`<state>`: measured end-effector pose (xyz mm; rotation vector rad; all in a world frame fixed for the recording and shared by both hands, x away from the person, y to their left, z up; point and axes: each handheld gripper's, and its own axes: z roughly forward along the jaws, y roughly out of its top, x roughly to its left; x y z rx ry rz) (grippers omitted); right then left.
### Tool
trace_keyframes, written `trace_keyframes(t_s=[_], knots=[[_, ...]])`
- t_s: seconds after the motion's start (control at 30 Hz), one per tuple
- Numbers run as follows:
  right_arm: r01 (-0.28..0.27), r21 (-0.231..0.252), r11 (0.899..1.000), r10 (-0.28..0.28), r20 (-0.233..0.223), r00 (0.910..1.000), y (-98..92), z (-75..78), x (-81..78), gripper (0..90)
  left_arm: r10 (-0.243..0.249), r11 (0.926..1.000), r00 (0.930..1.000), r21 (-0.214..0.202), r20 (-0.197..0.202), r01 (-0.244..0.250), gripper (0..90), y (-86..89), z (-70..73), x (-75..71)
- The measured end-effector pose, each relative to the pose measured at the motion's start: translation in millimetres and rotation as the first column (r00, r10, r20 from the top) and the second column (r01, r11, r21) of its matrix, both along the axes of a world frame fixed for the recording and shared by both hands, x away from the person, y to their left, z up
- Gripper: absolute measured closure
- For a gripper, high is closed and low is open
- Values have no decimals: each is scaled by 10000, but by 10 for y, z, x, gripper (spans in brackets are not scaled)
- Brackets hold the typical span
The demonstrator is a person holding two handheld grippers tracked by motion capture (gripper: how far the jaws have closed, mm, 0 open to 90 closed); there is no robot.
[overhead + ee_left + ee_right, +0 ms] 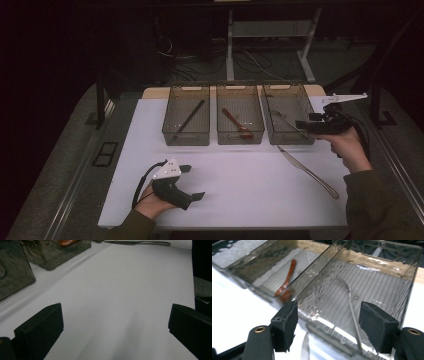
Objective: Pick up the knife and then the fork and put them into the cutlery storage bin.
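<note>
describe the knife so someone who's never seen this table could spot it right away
On the white table, look in front of the rightmost of three clear bins. The knife lies there slantwise on the bare surface, the one utensil outside a bin.

My white table [225, 180] sits lit in a dark room. Behind it, a white-legged desk frame [270, 45] stands on grey floor [200, 70], with loose cables [175, 55] left of that frame. Everything farther back is black.

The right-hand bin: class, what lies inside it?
Inside the right-hand bin lies one slim silver utensil on the ribbed floor. Its lower end blurs behind the smoky front wall, so its type stays unclear.
</note>
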<state>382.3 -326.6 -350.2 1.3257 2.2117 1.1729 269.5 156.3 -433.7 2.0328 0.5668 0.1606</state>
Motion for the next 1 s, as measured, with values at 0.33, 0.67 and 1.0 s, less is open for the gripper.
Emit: trace_keyframes(t_s=[0.33,0.67,1.0], knots=[[-502,-33,9987,501,-240,9985,-24,-136,-320,322,22,10000,10000,46,17,-22,0,22,-1,11],[-869,-544,9947,816,-944,9922,-19,-256,-494,318,5,10000,9999,66,112,-5,0,37,-5,15],[-1314,-1253,9834,1132,-1424,9833,16,-306,-605,339,-46,9999,9999,120,136,45,0,29,2,0]])
